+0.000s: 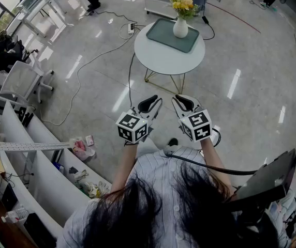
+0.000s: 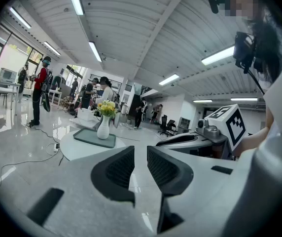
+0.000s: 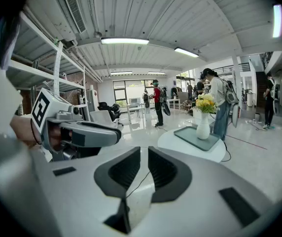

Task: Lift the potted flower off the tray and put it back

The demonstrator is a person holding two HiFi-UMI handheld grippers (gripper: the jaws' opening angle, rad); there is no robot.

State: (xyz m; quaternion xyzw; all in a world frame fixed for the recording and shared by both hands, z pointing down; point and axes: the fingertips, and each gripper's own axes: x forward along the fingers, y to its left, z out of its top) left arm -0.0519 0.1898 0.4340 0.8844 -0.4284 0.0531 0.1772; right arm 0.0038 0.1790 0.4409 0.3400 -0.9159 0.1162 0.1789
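Glossy floor (image 1: 251, 87) is stretching under a round white table (image 1: 158, 61), which is standing well ahead of both pairs of jaws. A green tray (image 1: 164, 35) is lying on the table, and the flower (image 1: 180, 26), in a white vase, is standing upright on the tray, ahead and left of the left gripper (image 1: 153, 101) jaws, ahead and right of the right gripper (image 1: 179, 101) jaws. Both grippers are hovering side by side, jaws drawn together, gripping nothing.

White left tongs (image 1: 154, 101) and right tongs (image 1: 178, 101), black pads (image 1: 148, 104), checker-marked cubes (image 1: 132, 127), striped shirt (image 1: 158, 175).
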